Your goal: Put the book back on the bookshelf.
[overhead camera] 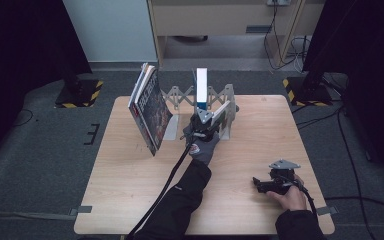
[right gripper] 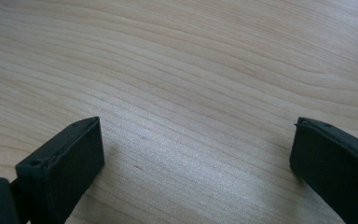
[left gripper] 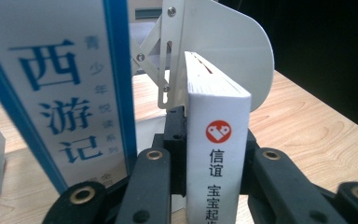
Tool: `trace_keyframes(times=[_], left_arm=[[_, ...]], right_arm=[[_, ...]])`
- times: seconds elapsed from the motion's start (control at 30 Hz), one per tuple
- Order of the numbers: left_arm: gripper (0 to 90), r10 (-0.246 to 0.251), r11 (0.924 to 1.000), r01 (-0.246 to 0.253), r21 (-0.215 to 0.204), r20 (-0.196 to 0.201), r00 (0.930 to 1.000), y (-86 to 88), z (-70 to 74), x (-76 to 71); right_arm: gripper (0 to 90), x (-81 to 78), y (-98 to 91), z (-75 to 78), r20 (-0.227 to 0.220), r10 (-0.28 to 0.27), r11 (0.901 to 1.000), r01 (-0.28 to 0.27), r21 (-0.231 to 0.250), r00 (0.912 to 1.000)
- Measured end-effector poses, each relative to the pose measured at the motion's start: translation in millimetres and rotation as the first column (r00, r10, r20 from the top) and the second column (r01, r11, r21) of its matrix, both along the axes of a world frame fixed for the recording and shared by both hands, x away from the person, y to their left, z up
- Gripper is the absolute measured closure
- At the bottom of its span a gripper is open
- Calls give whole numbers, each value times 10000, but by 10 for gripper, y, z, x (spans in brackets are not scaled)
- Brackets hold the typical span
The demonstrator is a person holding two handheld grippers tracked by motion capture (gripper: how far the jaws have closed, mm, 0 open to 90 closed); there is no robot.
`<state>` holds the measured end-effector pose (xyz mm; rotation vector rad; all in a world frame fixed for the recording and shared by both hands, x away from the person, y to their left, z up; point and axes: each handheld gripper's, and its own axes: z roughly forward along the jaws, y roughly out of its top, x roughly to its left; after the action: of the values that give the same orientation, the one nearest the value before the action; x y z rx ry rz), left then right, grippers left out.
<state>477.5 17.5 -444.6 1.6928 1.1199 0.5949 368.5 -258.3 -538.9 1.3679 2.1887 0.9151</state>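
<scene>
On the light wooden tabletop [overhead camera: 130, 185] a white metal expanding book rack [overhead camera: 220, 97] stands near the far edge, about in the middle. The left gripper [overhead camera: 203, 121] reaches into this rack, and its two black jaws are clenched on the spine of a thick white book with a red round logo and black Chinese letters [left gripper: 219, 154]. In the left gripper view this book is upright between the jaws, and its far end is already beside the rounded white end plate of the rack [left gripper: 242, 51]. Just beside it stands a taller white book with blue stripes and blue Chinese letters [left gripper: 60, 93], which is already in its place in the rack; in the high view its blue and white spine [overhead camera: 201, 87] rises above the rack. At the far left part of the tabletop, a few thin magazines with dark covers [overhead camera: 150, 107] lean against the left end of the rack.

The right gripper [overhead camera: 275, 181] lies near the front right corner of the tabletop, under the person's right hand [overhead camera: 292, 197]. Its jaws are wide apart and hold nothing; bare wood is between them.

I judge that the work is about halfway: one book stands in the rack, the second one is being set in. What is left is to lower it fully, to release it, and to see that it stays upright.
</scene>
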Motion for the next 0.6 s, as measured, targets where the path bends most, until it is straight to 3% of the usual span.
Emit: trace_keyframes(times=[0.23,0.6], left_arm=[[741,-184,9998,184,58,-1,9998,15,-80,-89],[728,-333,9990,348,295,-517,9981,65,-261,-209]], right_arm=[[32,0,0,0,-4,2,10000,-2,-1,10000],[32,1,-1,-1,20,7,10000,-7,-19,10000]])
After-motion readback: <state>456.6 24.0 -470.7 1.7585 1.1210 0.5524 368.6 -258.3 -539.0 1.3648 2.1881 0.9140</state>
